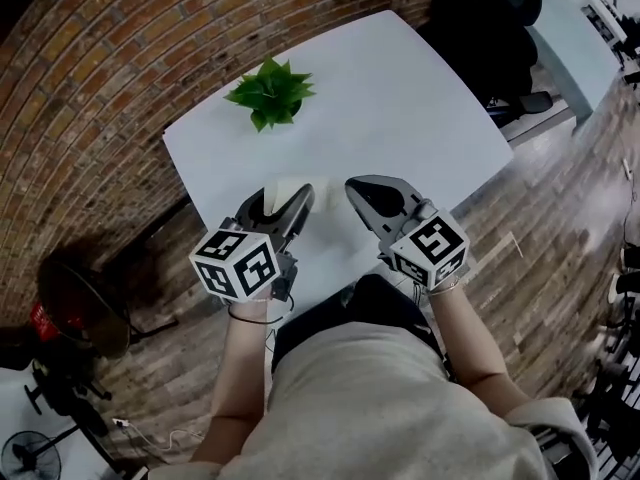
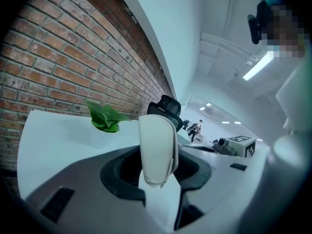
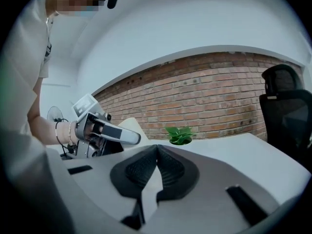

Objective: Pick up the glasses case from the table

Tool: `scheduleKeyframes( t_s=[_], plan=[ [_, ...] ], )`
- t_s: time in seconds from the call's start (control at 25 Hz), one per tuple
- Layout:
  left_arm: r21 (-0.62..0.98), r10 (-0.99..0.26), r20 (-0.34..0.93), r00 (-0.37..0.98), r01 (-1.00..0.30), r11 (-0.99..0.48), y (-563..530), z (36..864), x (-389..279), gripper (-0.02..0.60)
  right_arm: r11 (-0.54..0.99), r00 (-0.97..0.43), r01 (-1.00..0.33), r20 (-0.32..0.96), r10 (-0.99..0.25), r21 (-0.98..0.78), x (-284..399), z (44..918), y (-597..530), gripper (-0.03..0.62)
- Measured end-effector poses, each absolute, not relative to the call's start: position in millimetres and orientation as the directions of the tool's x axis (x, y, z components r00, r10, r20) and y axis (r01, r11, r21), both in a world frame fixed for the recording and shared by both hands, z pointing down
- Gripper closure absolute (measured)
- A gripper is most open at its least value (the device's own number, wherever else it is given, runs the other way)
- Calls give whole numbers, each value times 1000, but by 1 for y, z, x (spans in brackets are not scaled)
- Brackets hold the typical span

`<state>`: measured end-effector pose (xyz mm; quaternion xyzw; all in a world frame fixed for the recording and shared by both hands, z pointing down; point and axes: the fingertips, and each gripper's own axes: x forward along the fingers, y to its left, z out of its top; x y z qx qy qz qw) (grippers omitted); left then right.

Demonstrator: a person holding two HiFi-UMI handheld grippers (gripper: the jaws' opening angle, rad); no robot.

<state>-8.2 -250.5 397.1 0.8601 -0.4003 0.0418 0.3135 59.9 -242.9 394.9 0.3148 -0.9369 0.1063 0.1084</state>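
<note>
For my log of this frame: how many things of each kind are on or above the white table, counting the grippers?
glasses case: 1, held in the left gripper's jaws
green plant: 1
grippers: 2, the left gripper and the right gripper
Total: 4

Left tongs (image 2: 157,172) clamp the glasses case (image 2: 157,145); right tongs (image 3: 157,152) pressed together, empty.

No lettering is legible anywhere; dark marks on the person's shirt (image 3: 48,48) may be blurred print.
</note>
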Motion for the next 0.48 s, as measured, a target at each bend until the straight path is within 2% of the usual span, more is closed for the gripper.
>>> scheduleKeyframes(
  t_s=[0.12, 0.32, 0.48],
  plan=[
    [465, -684, 283, 672, -720, -515, -254, 377, -6, 423, 739, -759, -649, 225, -611, -180, 67, 380, -248, 594],
    [438, -728, 203, 655, -726, -531, -253, 351, -7, 425, 694, -702, -711, 176, -690, -115, 77, 350, -254, 595],
    [424, -748, 144, 648, -724, -545, -245, 340, -7, 425, 649, -671, -741, 137, -729, -174, 83, 334, -254, 595]
  ],
)
